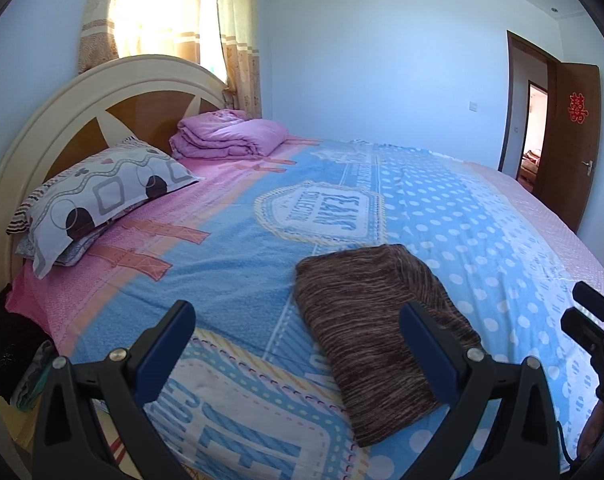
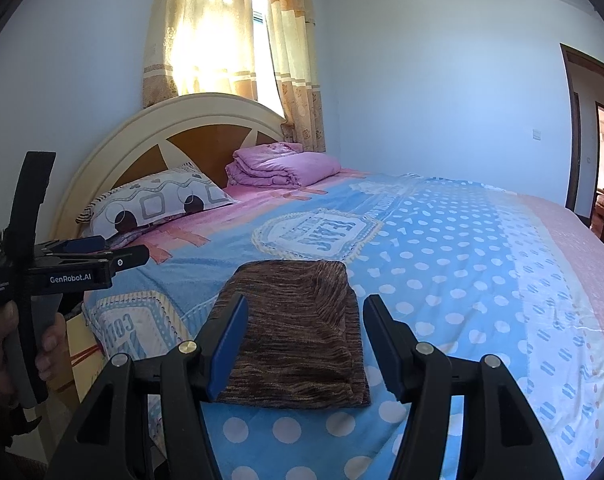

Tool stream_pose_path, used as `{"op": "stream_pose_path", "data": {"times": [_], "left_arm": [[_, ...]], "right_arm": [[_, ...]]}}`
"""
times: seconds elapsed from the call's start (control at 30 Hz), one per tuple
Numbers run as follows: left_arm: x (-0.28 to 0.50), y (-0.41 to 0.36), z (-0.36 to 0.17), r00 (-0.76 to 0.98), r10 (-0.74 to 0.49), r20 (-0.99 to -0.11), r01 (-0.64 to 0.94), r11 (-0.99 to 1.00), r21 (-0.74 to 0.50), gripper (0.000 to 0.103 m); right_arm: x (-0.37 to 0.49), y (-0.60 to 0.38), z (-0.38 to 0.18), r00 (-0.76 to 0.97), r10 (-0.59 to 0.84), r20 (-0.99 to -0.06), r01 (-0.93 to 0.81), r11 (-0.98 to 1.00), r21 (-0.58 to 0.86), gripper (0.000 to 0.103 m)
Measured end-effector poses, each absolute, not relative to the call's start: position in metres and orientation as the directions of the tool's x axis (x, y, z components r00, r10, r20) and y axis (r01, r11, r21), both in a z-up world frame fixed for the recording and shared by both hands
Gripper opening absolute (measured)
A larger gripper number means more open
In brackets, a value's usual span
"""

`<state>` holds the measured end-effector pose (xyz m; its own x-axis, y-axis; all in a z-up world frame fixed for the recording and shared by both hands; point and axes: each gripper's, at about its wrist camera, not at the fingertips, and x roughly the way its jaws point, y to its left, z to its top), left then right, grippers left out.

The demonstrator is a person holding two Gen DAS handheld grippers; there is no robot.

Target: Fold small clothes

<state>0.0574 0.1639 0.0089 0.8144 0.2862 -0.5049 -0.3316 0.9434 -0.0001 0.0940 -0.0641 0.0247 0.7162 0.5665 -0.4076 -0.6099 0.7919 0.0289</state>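
Observation:
A brown striped garment point(image 1: 375, 328) point(image 2: 298, 328) lies folded into a rectangle on the blue dotted blanket point(image 1: 453, 208) point(image 2: 441, 248). My left gripper point(image 1: 298, 312) hovers open above the blanket to the garment's left; its right finger overlaps the cloth in the picture, with nothing between the jaws. My right gripper point(image 2: 305, 304) is open too, held above the garment's near end, its blue pads apart from the cloth. In the right wrist view the left gripper point(image 2: 114, 252) shows at the left edge, gripped by a hand point(image 2: 6, 344).
A patterned pillow point(image 1: 102, 196) point(image 2: 158, 204) and a folded pink quilt point(image 1: 230, 134) point(image 2: 282, 164) sit by the headboard point(image 1: 62, 120). Dark clothes point(image 1: 10, 344) hang off the bed's left edge. A brown door point(image 1: 569, 140) stands open at the right.

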Motion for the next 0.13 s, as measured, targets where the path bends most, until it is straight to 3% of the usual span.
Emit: {"op": "stream_pose_path", "data": {"times": [0.13], "left_arm": [[0.0598, 0.1618, 0.0078, 0.817, 0.284, -0.502, -0.322, 0.947, 0.012, 0.103]], "right_arm": [[0.0924, -0.0617, 0.0243, 0.712, 0.571, -0.409, -0.617, 0.787, 0.025, 0.061]]}}
